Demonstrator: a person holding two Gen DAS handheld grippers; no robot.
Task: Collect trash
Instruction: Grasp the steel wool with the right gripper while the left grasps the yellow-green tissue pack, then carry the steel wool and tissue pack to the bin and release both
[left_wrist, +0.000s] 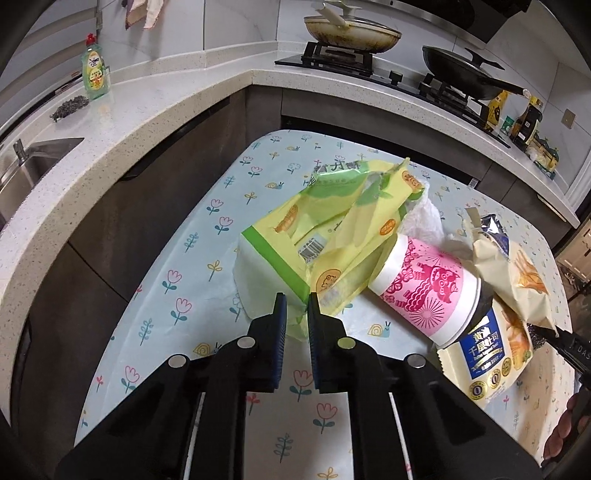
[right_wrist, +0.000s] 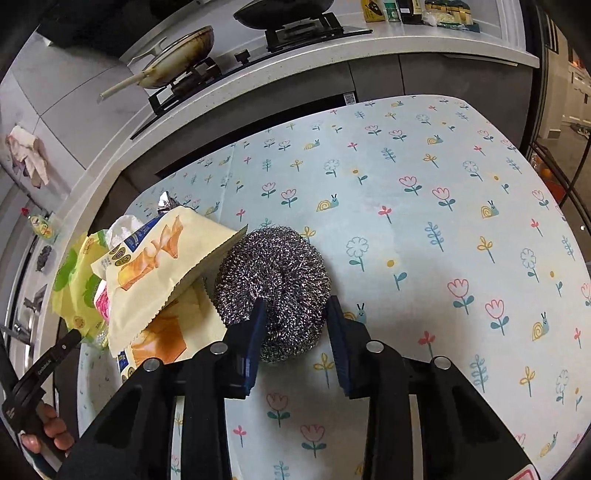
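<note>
Right gripper (right_wrist: 293, 314), spread wide, straddles the steel scourer (right_wrist: 273, 280) pending closure, while the left gripper (left_wrist: 296, 306) pinches the yellow-green bag (left_wrist: 314, 236), ready for lifting.

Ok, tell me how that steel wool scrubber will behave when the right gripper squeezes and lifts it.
The steel wool scrubber looks like loose coiled wire, so it will probably compress and spring back rather than hold stiff. It likely weighs little for its bulk. Its rough strands should catch on the right gripper fingers, so slipping seems unlikely; it might snag the snack bag touching it.
</note>
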